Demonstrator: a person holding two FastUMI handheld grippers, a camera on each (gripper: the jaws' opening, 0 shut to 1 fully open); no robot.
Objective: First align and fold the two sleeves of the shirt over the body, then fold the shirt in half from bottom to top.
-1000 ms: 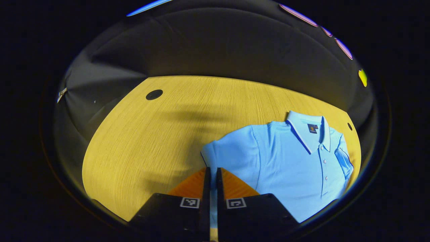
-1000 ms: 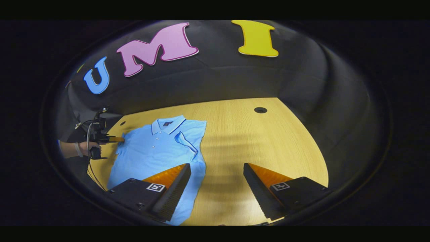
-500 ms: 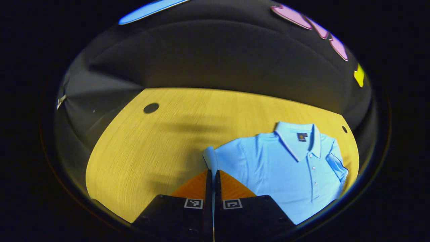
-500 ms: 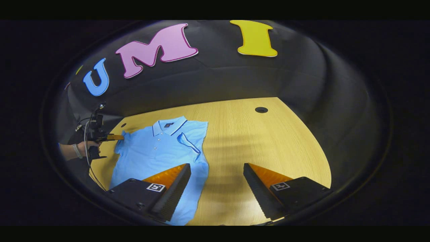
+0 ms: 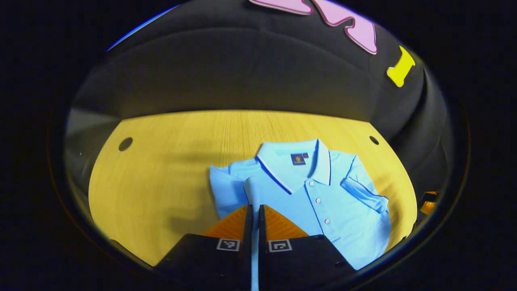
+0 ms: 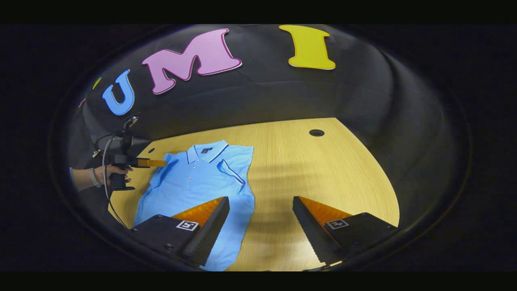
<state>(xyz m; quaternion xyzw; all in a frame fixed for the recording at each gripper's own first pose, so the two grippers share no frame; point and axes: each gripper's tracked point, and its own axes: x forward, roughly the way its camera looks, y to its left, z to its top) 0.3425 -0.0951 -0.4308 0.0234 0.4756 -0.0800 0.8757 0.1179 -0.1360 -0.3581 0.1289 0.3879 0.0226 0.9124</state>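
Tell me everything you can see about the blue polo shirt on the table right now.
The polo shirt is light blue knit-looking fabric with a white-trimmed collar, a buttoned placket and a small dark label inside the neck. It lies front up on the wooden table, collar toward the far wall. One sleeve is already folded over the body. The other sleeve is pinched in the left claw and lifted toward the chest. The right claw is open, one finger over the hem.
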